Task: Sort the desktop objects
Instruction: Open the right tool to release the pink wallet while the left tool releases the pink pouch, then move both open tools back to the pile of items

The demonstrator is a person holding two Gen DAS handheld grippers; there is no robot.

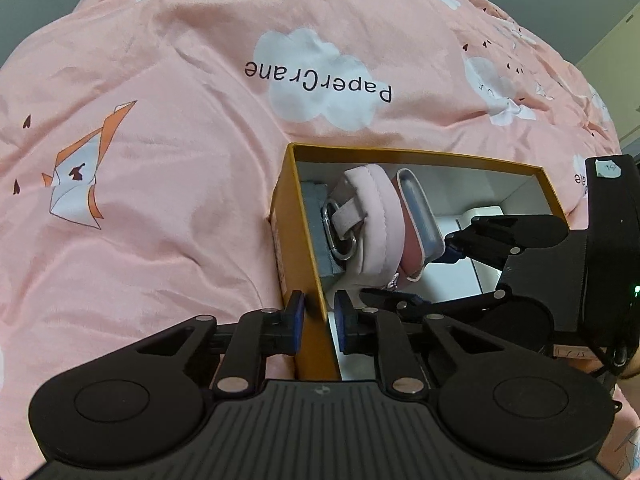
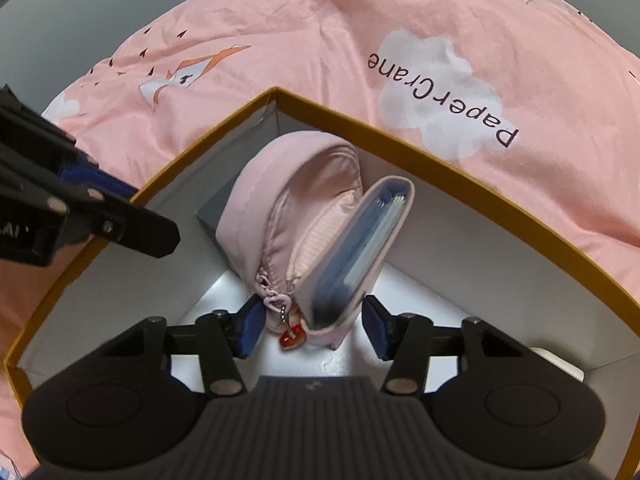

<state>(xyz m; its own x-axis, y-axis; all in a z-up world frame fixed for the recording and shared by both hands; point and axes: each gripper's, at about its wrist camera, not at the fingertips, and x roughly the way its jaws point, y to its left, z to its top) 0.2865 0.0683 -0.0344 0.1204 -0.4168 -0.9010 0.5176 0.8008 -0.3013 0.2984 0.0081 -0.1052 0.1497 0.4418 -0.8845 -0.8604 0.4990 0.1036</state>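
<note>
inside the yellow box (image 2: 460, 176) stands an open pink pouch (image 2: 288, 200).

Pink pouch (image 2: 296, 216) and grey box (image 2: 212, 220) crowd box (image 2: 440, 152) corner, right floor half bare.

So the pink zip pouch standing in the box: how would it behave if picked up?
The pink pouch looks padded and fabric-sided, so it would probably squash between the pads rather than hold shape. Its zip gapes open with cards showing, so tilting might spill them. It leans in the yellow box, apparently unsteady.
</note>
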